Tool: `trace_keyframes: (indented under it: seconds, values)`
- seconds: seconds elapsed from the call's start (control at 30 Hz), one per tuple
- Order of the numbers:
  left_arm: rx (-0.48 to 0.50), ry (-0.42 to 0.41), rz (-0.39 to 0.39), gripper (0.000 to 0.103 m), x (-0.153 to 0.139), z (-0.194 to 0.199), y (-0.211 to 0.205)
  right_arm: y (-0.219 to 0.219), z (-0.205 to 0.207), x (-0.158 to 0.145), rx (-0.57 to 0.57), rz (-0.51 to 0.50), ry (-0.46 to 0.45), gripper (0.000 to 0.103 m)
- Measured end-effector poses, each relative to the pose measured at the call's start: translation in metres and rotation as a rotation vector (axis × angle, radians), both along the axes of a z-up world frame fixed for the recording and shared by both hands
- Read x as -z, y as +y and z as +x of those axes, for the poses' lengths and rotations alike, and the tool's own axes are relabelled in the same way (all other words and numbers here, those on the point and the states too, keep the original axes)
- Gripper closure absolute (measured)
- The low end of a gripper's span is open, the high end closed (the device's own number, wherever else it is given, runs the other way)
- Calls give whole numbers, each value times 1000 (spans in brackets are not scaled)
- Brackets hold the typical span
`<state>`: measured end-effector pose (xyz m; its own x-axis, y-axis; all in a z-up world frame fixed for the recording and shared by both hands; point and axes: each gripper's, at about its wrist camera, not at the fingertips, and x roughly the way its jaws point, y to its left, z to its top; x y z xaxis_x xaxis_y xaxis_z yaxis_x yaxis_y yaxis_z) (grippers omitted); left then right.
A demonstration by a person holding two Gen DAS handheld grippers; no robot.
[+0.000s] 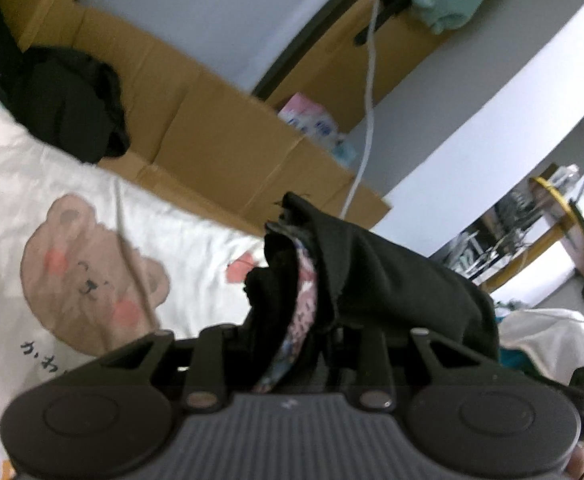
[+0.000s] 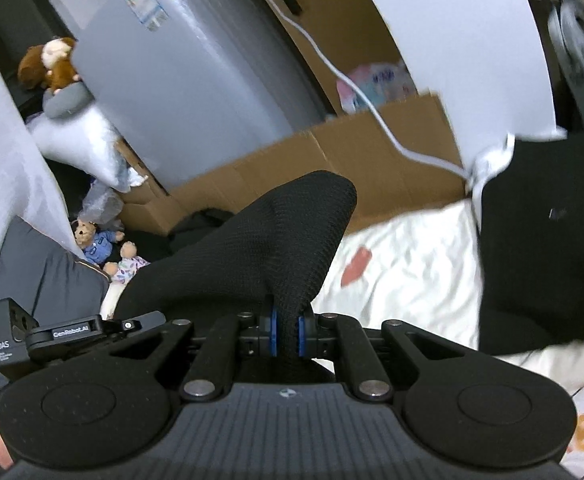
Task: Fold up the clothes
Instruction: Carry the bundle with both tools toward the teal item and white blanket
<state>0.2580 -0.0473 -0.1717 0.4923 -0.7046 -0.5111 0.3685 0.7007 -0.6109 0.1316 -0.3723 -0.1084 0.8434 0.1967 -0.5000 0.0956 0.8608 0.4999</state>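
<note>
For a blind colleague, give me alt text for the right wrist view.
The right gripper is shut on a fold of black knit garment, above a white bedsheet. Behind stand cardboard and a teddy bear.

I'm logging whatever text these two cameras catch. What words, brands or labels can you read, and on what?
"GenRobot.AI": black clip-on module beside the right gripper.
"DAS": same module's side; smaller lines beneath unreadable.
Dark handwritten characters under the brown bear print on the white sheet: blurred.
Blue-and-white sticker on the grey plastic-wrapped appliance: too small.
</note>
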Motion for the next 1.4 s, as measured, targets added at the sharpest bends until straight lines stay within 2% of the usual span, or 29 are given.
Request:
trace_keyframes:
  seconds: [0.33, 0.53, 0.9, 1.4]
  values:
    - [11, -65, -86, 73, -56, -18, -15, 10, -34, -86, 36, -201, -111, 93]
    - [64, -131, -113, 73, -84, -31, -20, 12, -55, -111, 77, -244, -142, 93]
    - [67, -152, -131, 73, -89, -44, -26, 23, -77, -126, 115, -306, -164, 93]
    - [75, -147, -133, 73, -91, -51, -49, -1, -81, -125, 145, -303, -152, 93]
